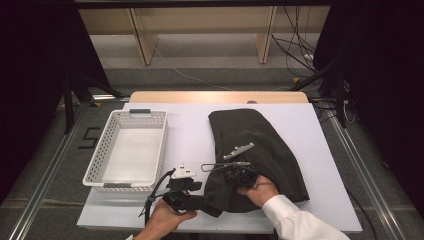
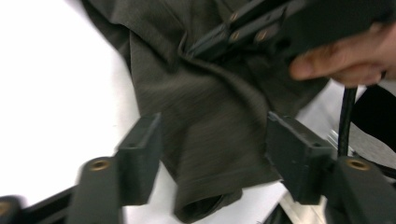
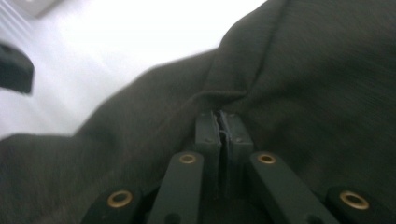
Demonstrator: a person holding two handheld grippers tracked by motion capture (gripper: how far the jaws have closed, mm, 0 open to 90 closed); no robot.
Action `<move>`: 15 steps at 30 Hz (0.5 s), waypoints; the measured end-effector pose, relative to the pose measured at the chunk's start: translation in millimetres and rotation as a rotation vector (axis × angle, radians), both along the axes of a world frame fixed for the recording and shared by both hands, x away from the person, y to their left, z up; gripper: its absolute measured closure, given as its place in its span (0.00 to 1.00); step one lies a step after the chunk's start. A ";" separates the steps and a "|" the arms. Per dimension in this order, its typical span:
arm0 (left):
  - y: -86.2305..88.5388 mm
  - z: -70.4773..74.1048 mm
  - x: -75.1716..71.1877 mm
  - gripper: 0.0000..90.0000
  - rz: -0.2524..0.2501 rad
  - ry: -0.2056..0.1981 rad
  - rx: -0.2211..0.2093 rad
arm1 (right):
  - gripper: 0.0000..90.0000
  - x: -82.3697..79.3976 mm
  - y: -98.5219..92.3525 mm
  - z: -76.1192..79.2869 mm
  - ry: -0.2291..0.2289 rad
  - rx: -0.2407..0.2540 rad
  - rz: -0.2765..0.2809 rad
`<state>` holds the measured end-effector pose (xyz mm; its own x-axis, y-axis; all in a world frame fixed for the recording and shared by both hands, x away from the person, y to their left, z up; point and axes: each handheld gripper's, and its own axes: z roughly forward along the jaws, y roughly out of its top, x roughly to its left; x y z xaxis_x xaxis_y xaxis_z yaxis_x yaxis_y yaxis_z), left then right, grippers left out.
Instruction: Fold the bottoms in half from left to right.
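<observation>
The left gripper [image 2: 212, 154] stands at the near end of the dark cloth [image 1: 255, 145], its jaws wide with a cloth corner between them, pads clear of it. Just beyond, the right gripper [image 3: 219, 128] pinches a fold of the cloth. Left of the cloth, farther off, sits a white basket [image 1: 102, 160].

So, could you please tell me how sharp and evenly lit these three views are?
High view: fairly sharp, dark surround, the dark garment lacks detail. Left gripper view: table blown out white, jaws motion-blurred. Right gripper view: soft throughout, cloth smeared, glare top left.
</observation>
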<state>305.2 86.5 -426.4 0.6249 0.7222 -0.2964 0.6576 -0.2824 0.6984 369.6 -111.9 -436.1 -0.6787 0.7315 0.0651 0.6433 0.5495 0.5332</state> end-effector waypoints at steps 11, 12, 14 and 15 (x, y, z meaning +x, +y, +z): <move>-11.0 -0.1 29.3 0.31 0.085 -0.029 0.053 | 0.46 0.2 -49.8 44.2 -0.132 0.047 -0.075; -13.3 -2.3 35.1 0.30 0.087 -0.007 0.044 | 0.44 3.5 -63.6 47.0 -0.147 0.022 -0.104; -19.3 -8.1 45.5 0.29 0.091 0.024 0.045 | 0.42 12.9 -92.7 45.5 -0.157 0.003 -0.197; -22.8 -11.3 50.1 0.28 0.091 0.039 0.046 | 0.41 17.6 -105.9 42.1 -0.142 0.004 -0.226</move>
